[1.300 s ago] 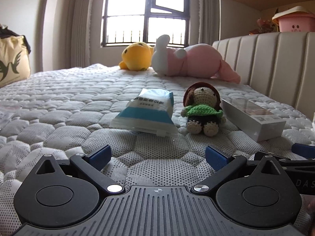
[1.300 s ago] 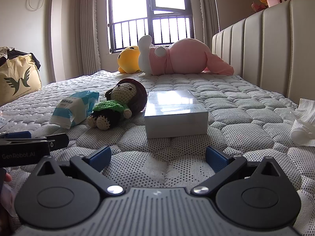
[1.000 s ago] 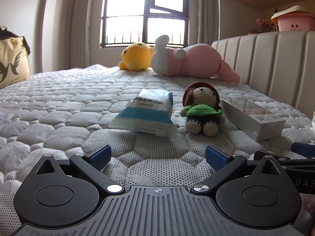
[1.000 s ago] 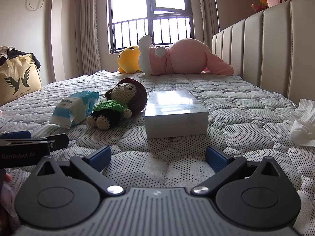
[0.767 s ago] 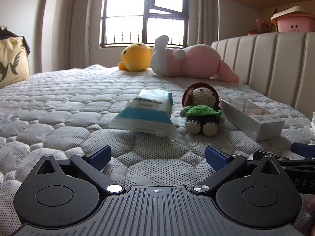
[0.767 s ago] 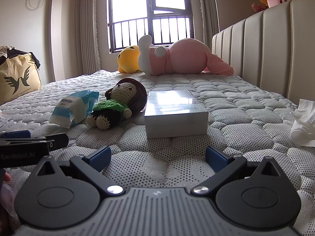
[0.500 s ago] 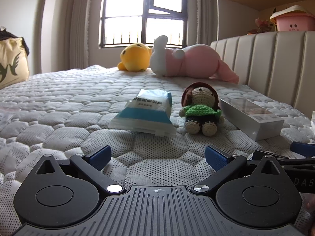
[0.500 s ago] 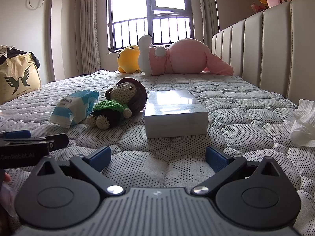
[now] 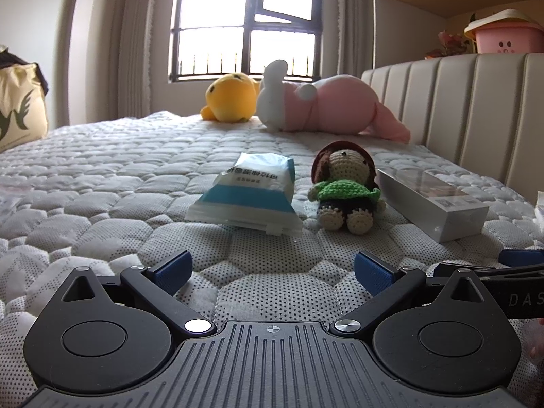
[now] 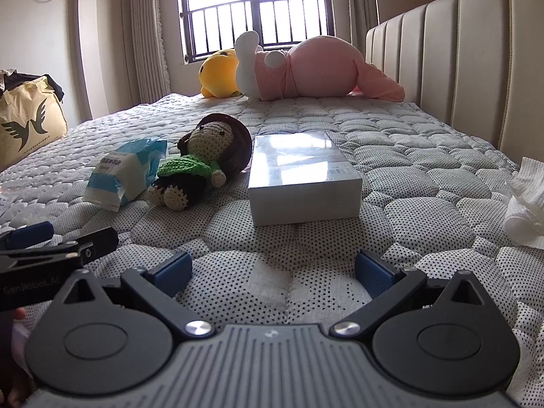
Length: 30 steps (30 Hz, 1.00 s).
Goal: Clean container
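Right wrist view shows the right gripper (image 10: 273,270) spread wide and empty before the shrink-wrapped box (image 10: 302,176), whose glossy film could slip from the pads on the soft mattress (image 10: 425,170), while the left gripper (image 9: 273,268) gapes likewise.

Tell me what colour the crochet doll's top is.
Green. The doll wears a green knitted top; it shows best in the right wrist view.

crumpled tissue (image 10: 525,204) cut off, tote bag (image 9: 18,115) cropped
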Each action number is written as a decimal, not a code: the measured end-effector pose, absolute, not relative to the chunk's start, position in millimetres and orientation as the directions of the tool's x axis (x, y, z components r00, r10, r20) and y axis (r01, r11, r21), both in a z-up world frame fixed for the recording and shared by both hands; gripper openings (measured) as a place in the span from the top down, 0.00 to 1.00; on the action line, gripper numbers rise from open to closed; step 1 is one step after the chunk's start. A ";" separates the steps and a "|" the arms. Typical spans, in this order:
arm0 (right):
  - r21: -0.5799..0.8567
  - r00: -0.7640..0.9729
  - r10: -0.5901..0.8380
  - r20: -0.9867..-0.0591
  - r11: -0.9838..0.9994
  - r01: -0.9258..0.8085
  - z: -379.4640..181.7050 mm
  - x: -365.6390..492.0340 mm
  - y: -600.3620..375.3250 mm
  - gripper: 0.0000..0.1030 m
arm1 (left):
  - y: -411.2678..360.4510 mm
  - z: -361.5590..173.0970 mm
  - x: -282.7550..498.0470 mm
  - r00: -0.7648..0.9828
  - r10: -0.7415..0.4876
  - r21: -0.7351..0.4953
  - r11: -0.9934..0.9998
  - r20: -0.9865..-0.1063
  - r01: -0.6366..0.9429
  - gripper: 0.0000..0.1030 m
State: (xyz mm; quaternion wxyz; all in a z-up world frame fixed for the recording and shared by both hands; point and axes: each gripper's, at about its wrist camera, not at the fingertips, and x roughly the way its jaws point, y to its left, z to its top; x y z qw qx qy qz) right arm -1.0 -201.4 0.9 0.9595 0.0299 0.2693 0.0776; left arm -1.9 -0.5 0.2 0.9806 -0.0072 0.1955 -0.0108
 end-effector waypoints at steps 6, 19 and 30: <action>0.078 0.825 0.149 -0.545 0.989 -0.128 1.7 9.4 -200.2 0.00 | -4.4 1.0 -0.2 0.918 -0.028 -0.027 0.999 -0.396 0.019 0.00; 0.066 0.826 0.152 -0.543 0.988 -0.139 4.7 8.9 -201.3 0.00 | 0.0 0.9 2.9 0.907 -0.055 -0.051 0.998 -0.418 0.036 0.00; 0.331 0.892 0.207 -0.402 0.941 -0.069 61.6 -37.7 -320.8 0.00 | 2.2 2.2 17.1 0.869 -0.078 -0.052 0.997 -0.488 0.060 0.00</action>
